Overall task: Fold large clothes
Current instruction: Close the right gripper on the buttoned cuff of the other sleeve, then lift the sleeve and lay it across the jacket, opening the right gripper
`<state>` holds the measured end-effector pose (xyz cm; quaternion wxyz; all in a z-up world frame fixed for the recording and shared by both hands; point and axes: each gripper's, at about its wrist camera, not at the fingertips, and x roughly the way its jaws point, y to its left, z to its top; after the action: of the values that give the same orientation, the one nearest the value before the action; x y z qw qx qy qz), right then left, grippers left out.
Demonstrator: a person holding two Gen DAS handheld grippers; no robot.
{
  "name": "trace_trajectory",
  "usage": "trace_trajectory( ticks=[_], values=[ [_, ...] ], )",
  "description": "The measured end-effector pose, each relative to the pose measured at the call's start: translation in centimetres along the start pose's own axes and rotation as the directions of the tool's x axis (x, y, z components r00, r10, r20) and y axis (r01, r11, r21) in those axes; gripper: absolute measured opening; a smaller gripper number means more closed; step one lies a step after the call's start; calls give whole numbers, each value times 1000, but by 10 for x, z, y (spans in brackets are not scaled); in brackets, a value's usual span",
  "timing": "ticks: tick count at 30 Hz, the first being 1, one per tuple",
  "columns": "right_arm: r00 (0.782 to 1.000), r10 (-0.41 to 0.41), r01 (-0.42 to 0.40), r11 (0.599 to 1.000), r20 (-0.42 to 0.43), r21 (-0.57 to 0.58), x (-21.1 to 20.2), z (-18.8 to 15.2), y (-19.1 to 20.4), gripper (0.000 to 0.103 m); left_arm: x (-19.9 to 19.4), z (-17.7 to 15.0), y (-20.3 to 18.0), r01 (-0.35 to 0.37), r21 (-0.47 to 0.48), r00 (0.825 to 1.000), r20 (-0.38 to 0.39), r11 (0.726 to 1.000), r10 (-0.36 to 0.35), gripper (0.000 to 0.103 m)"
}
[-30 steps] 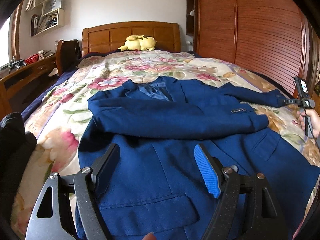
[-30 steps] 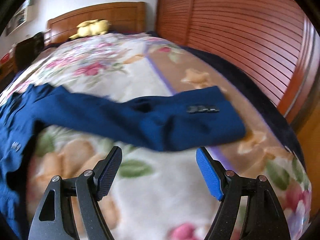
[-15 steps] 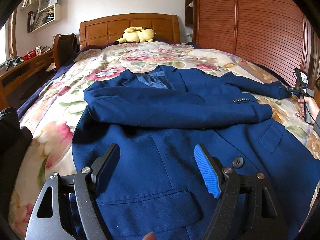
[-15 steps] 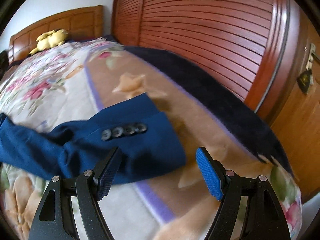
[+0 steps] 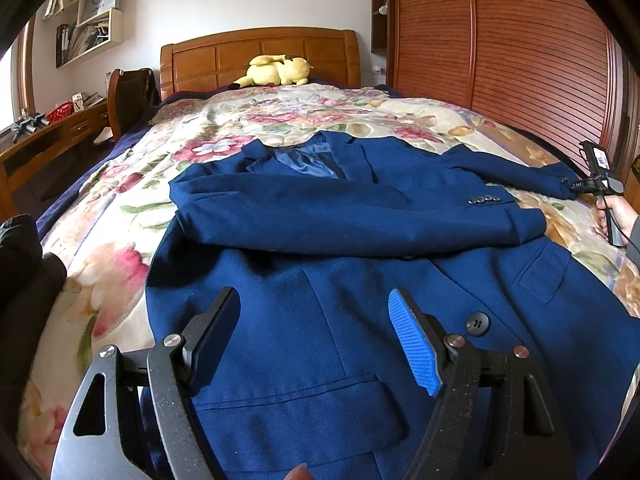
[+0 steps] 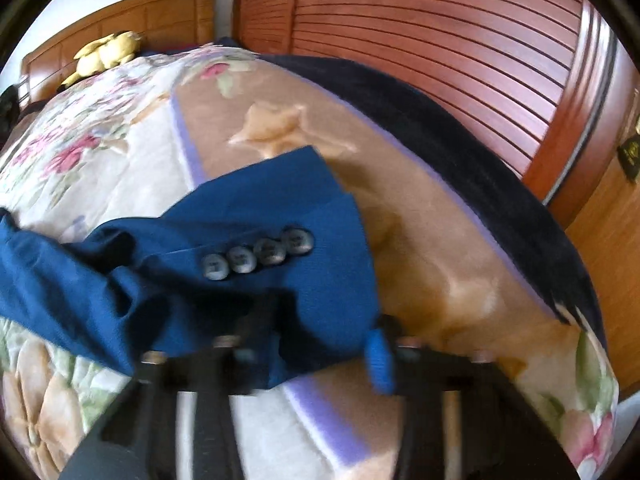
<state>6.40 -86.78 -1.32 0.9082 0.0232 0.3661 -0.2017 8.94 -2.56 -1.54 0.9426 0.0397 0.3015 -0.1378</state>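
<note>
A navy blue suit jacket (image 5: 320,248) lies face up on the floral bedspread (image 5: 120,216). One sleeve (image 5: 360,216) is folded across its chest. The other sleeve (image 5: 516,172) stretches out to the right. My left gripper (image 5: 314,336) is open and empty, hovering over the jacket's lower front by a flap pocket. My right gripper (image 6: 320,336) is at the cuff (image 6: 280,264) of the outstretched sleeve, which has several grey buttons; the cuff lies between its jaws, which have drawn closer together. The view is blurred, so I cannot tell whether they grip it. The right gripper also shows in the left wrist view (image 5: 588,186).
A yellow plush toy (image 5: 276,72) lies by the wooden headboard (image 5: 256,56). A slatted wooden wardrobe (image 5: 500,48) runs along the bed's right side. A desk (image 5: 44,136) and chair stand on the left. A dark blanket (image 6: 460,152) edges the bed on the right.
My right gripper has moved in onto the sleeve cuff and its jaws have narrowed around it. My left gripper has stayed open over the jacket's lower front.
</note>
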Motion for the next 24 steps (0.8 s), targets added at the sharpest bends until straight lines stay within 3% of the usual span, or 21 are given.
trace_trajectory(
  ticks=[2, 8, 14, 24],
  values=[
    [1000, 3, -2, 999, 30, -33, -11, -1, 7, 13, -2, 0, 1, -3, -1, 1000, 8, 1000, 3, 78],
    [987, 74, -59, 993, 142, -104, -71, -5, 28, 12, -18, 2, 6, -9, -3, 998, 55, 1000, 9, 78],
    [956, 99, -58, 986, 275, -154, -147, -13, 53, 12, -35, 6, 14, -2, -14, 996, 92, 1000, 4, 78],
    [915, 213, -124, 956, 341, -265, -236, -27, 94, 11, -50, 8, 30, -14, -44, 992, 125, 999, 19, 78]
  ],
)
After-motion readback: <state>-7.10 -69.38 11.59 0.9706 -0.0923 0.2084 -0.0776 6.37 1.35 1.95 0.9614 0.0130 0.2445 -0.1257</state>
